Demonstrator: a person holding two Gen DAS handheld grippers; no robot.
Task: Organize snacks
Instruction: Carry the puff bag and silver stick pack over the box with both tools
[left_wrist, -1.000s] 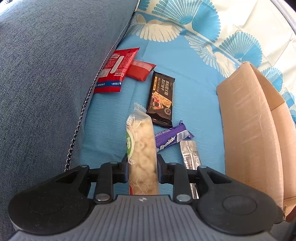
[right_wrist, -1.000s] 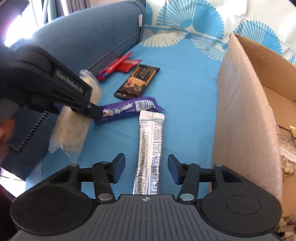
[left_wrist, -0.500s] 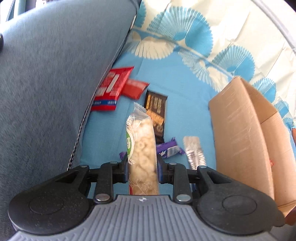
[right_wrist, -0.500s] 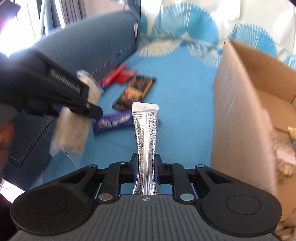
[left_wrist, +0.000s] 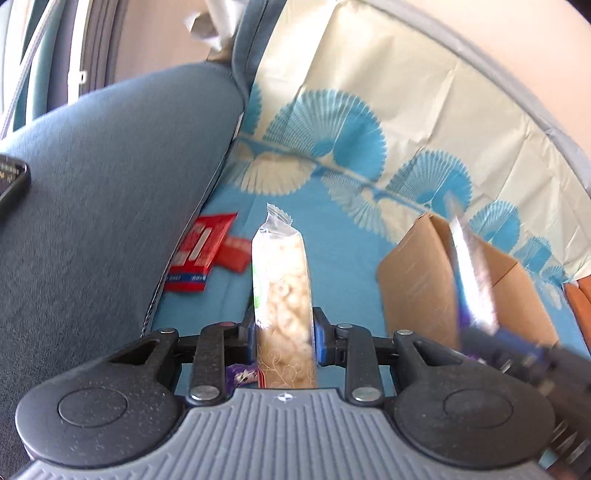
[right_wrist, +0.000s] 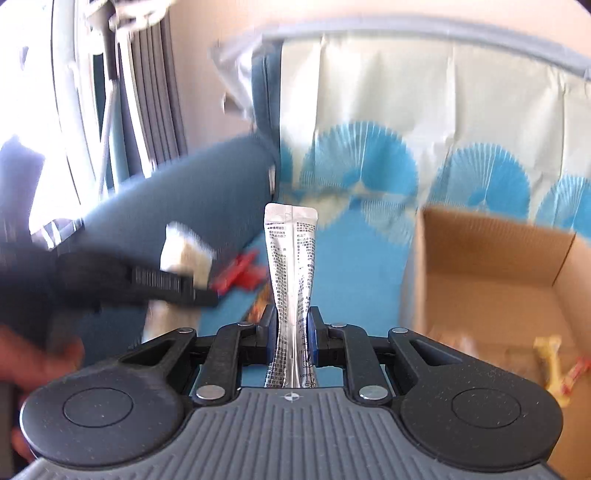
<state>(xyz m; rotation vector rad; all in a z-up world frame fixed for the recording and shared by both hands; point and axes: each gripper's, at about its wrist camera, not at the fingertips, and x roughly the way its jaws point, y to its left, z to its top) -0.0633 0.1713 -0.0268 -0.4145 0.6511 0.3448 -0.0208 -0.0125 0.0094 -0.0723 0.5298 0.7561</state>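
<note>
**Both grippers loaded beside the box**

The left gripper (left_wrist: 283, 332) clamps a clear puffed-snack bag (left_wrist: 282, 291); the right gripper (right_wrist: 291, 332) pinches a silver sachet (right_wrist: 291, 280). The open cardboard box (right_wrist: 487, 254) on the blue cover holds a few blurred wrappers (right_wrist: 554, 365).

A home living room, most likely: a grey-blue sofa (left_wrist: 103, 206) fills the left of the frame, a blue fan-print cover (left_wrist: 332, 229) is spread over its seat and back, and curtains (right_wrist: 147, 92) hang by a bright window at upper left.
</note>
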